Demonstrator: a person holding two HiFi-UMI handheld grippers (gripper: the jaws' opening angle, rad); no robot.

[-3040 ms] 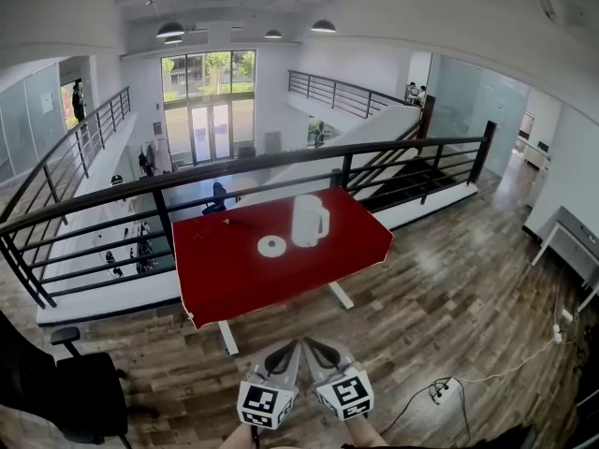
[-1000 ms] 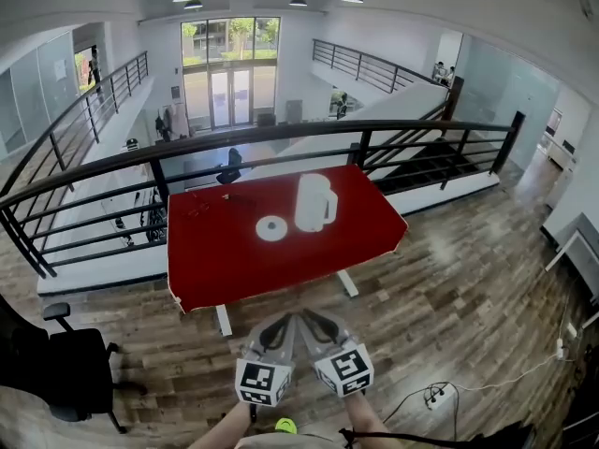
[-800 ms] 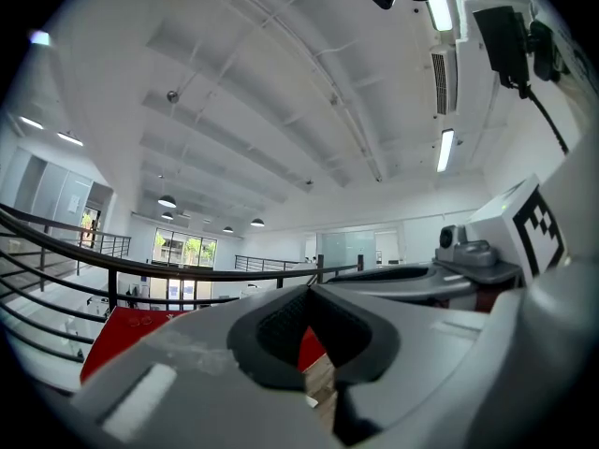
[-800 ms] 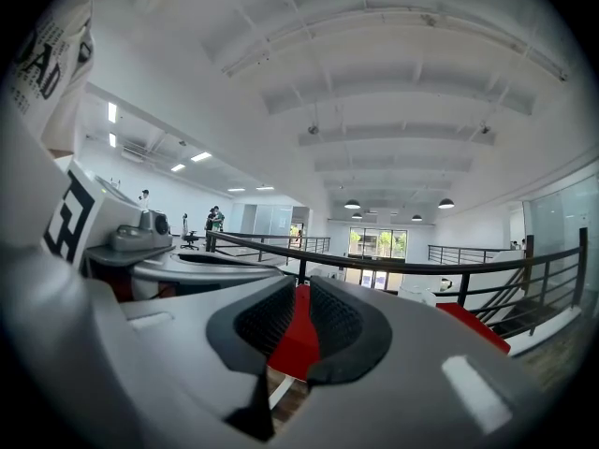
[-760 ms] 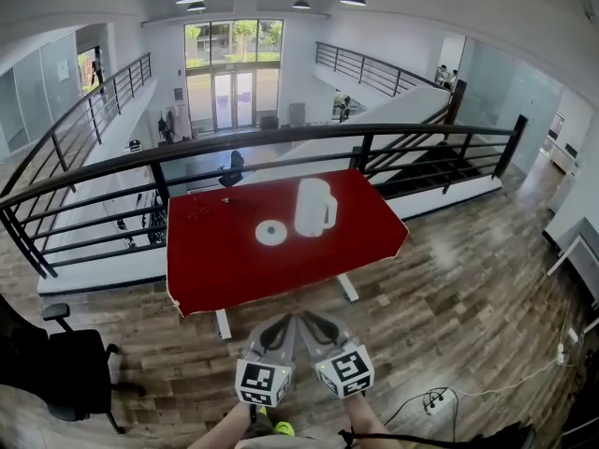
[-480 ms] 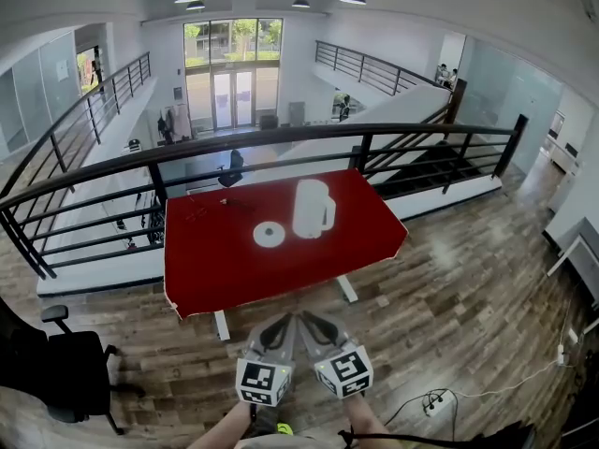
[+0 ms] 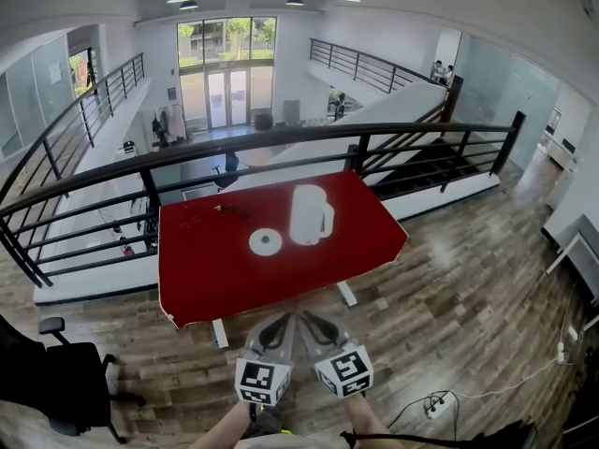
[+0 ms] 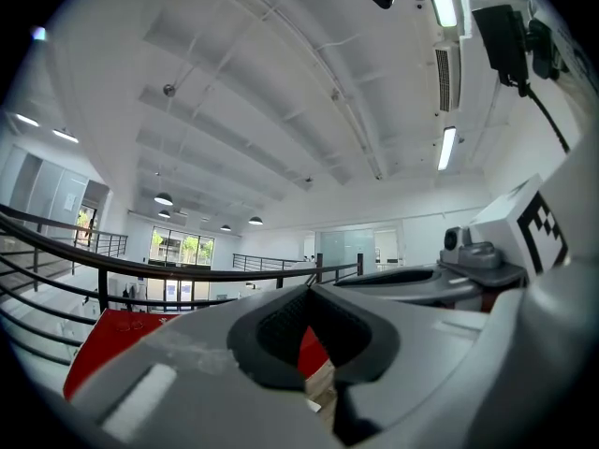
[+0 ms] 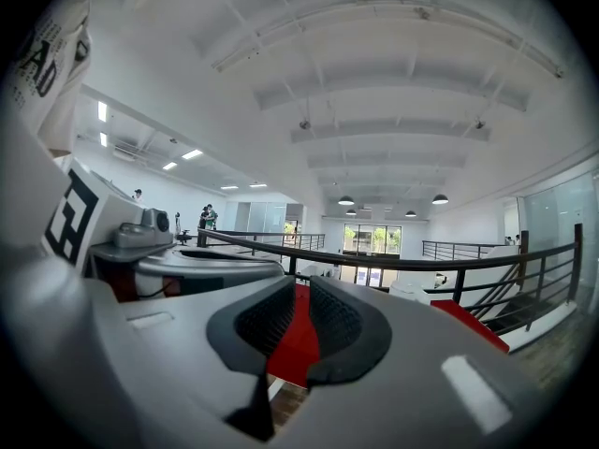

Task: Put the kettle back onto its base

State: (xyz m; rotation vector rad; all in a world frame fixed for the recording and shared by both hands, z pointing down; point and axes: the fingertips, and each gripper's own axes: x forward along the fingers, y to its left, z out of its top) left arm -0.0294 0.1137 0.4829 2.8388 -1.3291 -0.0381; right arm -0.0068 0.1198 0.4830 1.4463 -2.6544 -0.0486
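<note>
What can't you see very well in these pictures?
- Kettle, head view: too small to tell if its lid is shut.
- Small things at the red table's far left, head view: too small to name.
- Kettle base, left gripper view: hidden; the left gripper's own body covers most of the table.

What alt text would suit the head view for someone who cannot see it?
A tall white kettle stands beside its round white base, not on it, on a red-topped table by a black railing. At the bottom edge, the person's left tongs and right tongs point towards the table, short of it.
</note>
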